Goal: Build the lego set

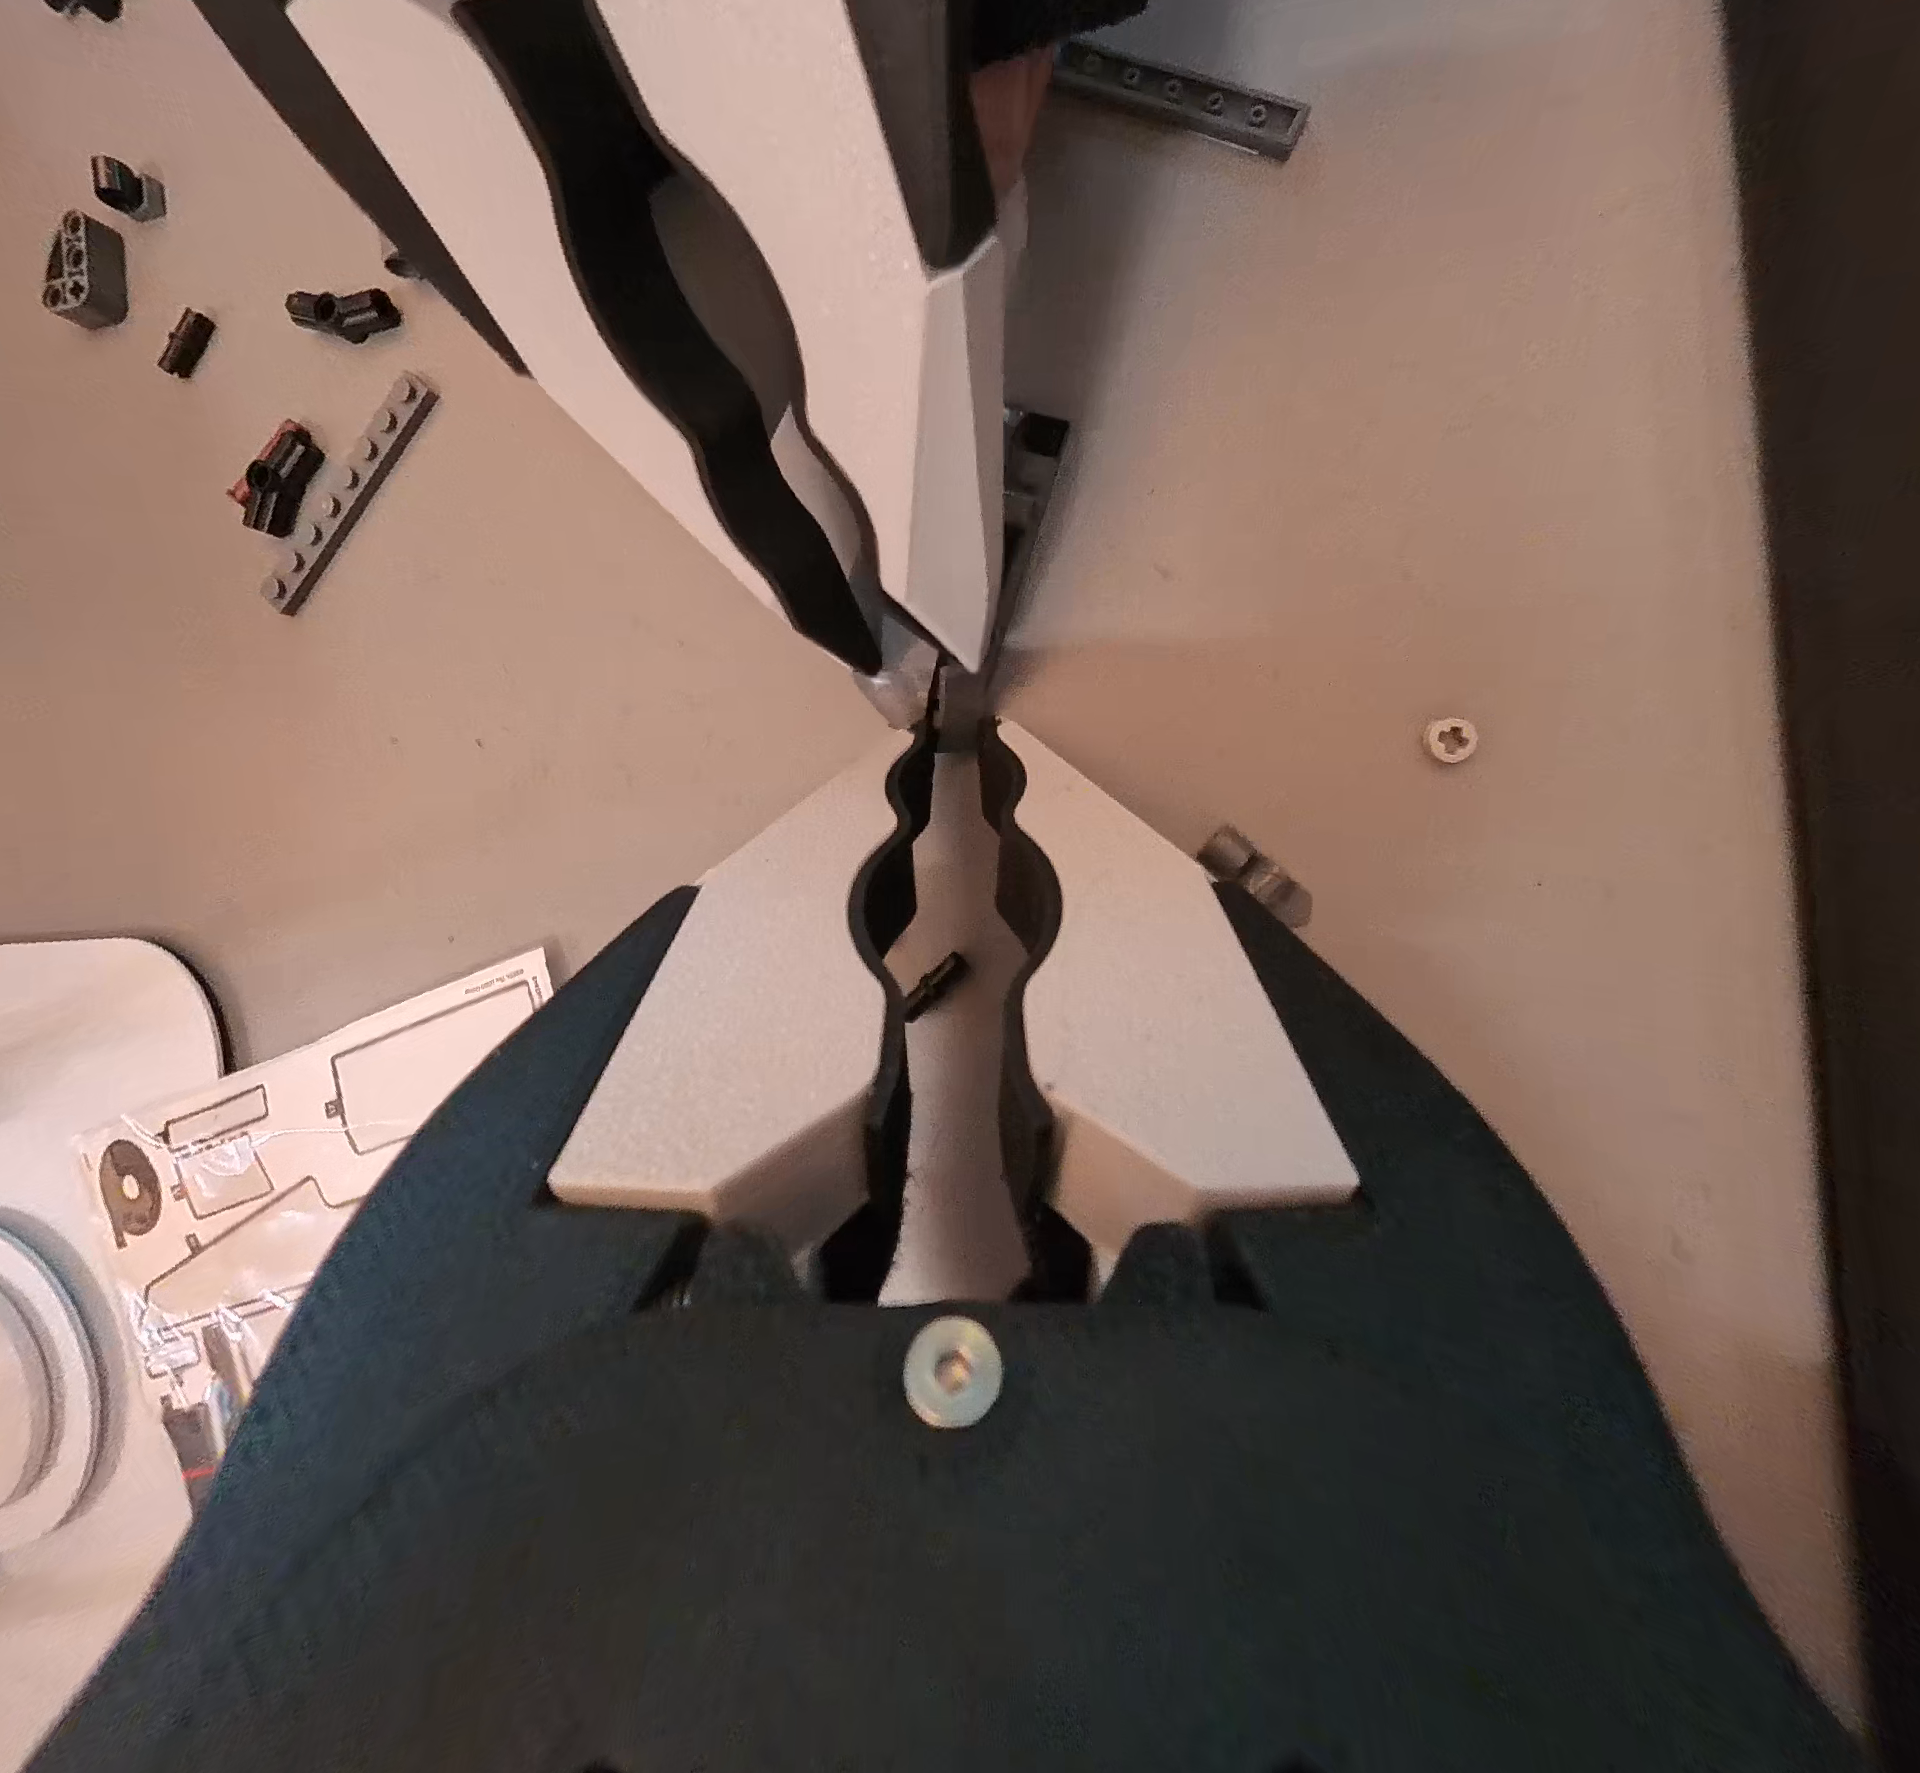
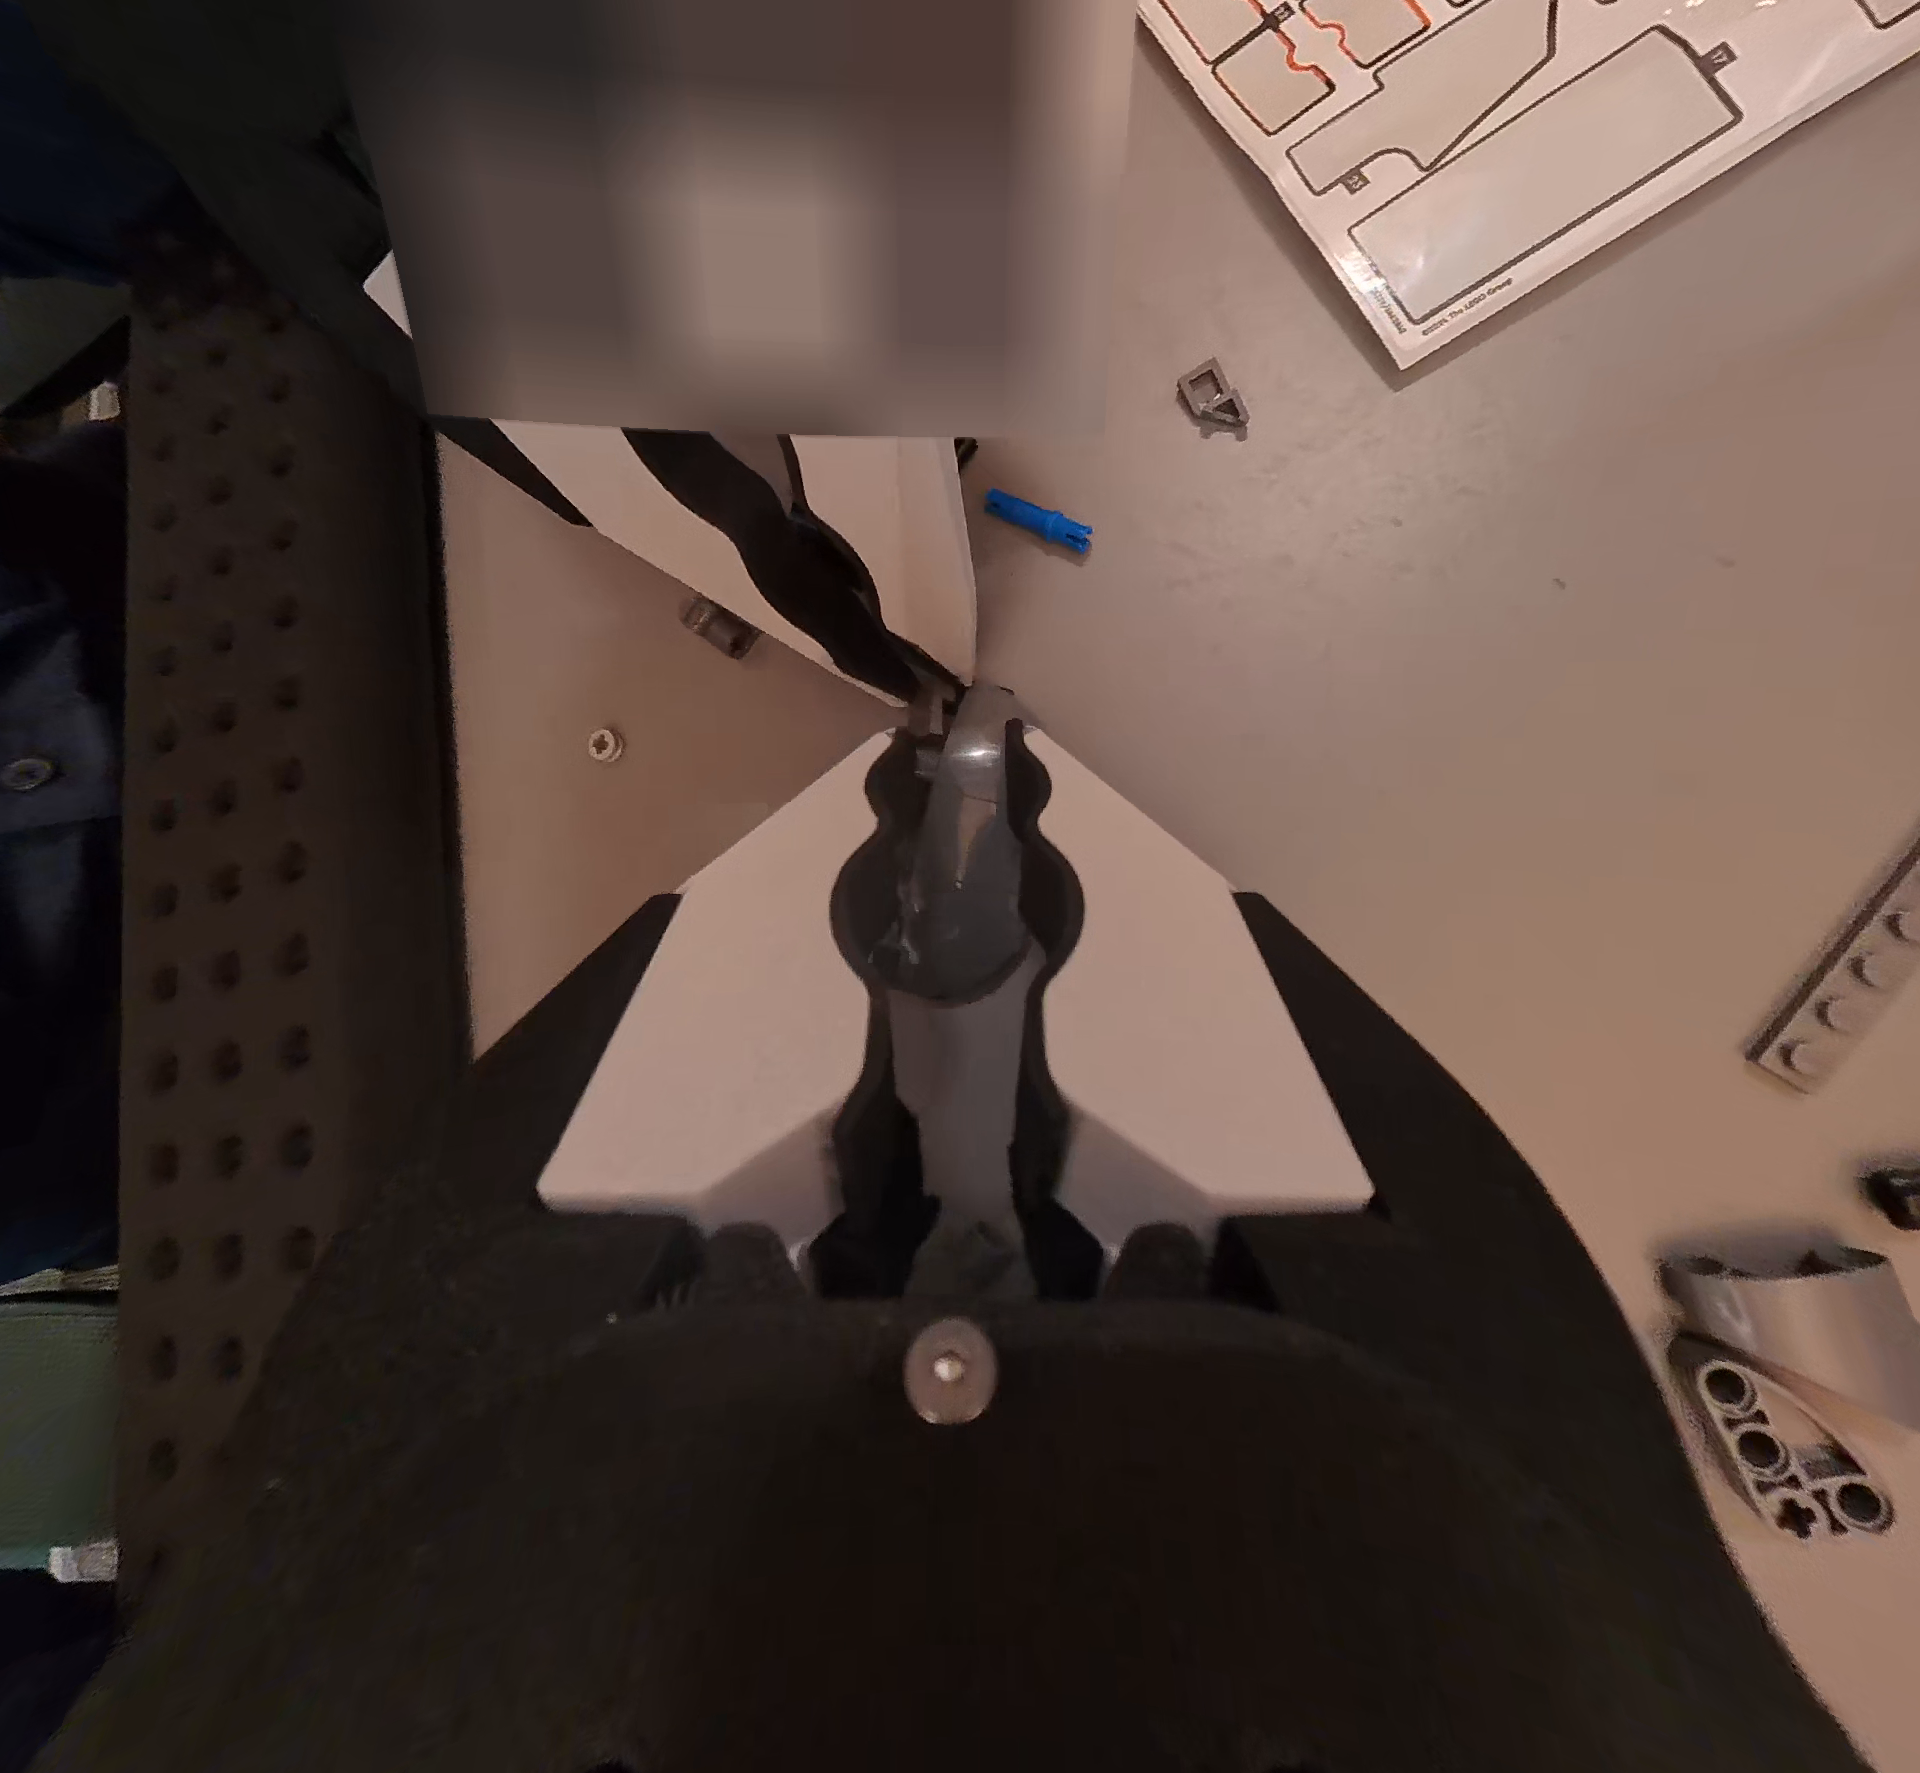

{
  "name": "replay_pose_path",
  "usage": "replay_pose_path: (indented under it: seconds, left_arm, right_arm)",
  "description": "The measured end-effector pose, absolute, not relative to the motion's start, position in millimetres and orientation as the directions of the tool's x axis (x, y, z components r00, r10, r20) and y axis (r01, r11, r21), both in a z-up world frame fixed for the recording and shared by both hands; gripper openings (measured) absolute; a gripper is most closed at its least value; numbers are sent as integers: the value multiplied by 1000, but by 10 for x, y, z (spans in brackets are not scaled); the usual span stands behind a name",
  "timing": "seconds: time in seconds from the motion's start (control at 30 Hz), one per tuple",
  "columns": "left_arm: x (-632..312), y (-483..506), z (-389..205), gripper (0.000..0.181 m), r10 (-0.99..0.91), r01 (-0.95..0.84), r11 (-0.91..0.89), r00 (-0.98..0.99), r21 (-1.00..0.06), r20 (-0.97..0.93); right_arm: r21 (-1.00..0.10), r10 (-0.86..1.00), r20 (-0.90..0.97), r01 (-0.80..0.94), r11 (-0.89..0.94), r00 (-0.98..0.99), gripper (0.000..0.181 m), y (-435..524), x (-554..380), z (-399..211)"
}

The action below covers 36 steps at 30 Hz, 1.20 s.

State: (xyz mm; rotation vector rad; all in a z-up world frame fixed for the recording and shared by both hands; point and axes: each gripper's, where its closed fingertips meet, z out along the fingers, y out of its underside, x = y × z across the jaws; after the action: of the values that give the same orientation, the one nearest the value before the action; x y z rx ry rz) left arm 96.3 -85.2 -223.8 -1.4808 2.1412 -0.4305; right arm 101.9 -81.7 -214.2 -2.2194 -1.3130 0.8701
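Both of your tongs meet tip to tip above the beige table (image 1: 1351,476). Your right gripper (image 2: 961,736) is clamped on a long dark grey lego piece (image 2: 971,850) that runs back between its fingers; your left gripper (image 1: 951,736) pinches narrowly at the same joint, where a small pale grey part (image 1: 896,693) shows against its tips. What exactly the left tips hold is hard to make out, since the pieces are tiny and crowded there. The right gripper's own body hides most of the grey piece. Loose parts lie around: a studded grey plate (image 1: 348,497), black connectors (image 1: 343,313), a blue pin (image 2: 1037,511), a round white piece (image 1: 1449,741) and a sticker sheet (image 2: 1507,61). A blurred patch covers the upper part of your right wrist view.
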Motion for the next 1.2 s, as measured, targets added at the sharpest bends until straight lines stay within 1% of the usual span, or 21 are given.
replay_pose_path:
  seconds: [0.13,0.2,0.23,0.43,0.67,0.8,0.9,0.97,1.1,1.13,1.2]
  left_arm:
    - [986,-862,-2244,6,-928,-777,372,-297,-508,-225]
    - [979,-830,-2270,6,-924,-789,380,-298,-483,-241]
    - [982,-832,-2266,6,-922,-787,384,-302,-483,-241]
    - [981,-824,-2264,6,-924,-788,380,-301,-485,-234]
    - [1016,-836,-2226,6,-925,-773,379,-299,-510,-234]
    - [1055,-836,-2218,6,-924,-766,381,-300,-518,-236]
    - [1079,-850,-2200,6,-924,-760,383,-303,-525,-234]
    - [1081,-844,-2187,6,-924,-760,382,-301,-526,-236]
    - [1073,-843,-2168,6,-927,-759,375,-298,-532,-229]
    - [1066,-844,-2168,6,-927,-760,376,-298,-531,-229]
    - [1051,-859,-2158,6,-927,-758,375,-304,-534,-220]
  right_arm:
    - [-624,882,-319,623,-471,348,16,-847,968,-2151]
    - [-594,882,-314,652,-471,351,12,-867,982,-2223]
    - [-583,882,-314,661,-472,353,6,-875,989,-2252]
    - [-608,878,-316,634,-477,358,14,-850,991,-2173]
    - [-626,863,-303,599,-500,403,14,-778,1139,-2072]
    - [-584,846,-275,620,-524,456,11,-782,1355,-2083]
    - [-564,829,-306,612,-554,468,10,-855,1487,-2046]
    - [-522,818,-327,632,-573,473,7,-943,1581,-2089]
    - [-450,828,-340,696,-560,447,8,-1085,1599,-2247]
    - [-449,828,-344,697,-559,442,4,-1081,1565,-2255]
    - [-462,839,-349,702,-542,419,6,-1080,1480,-2252]
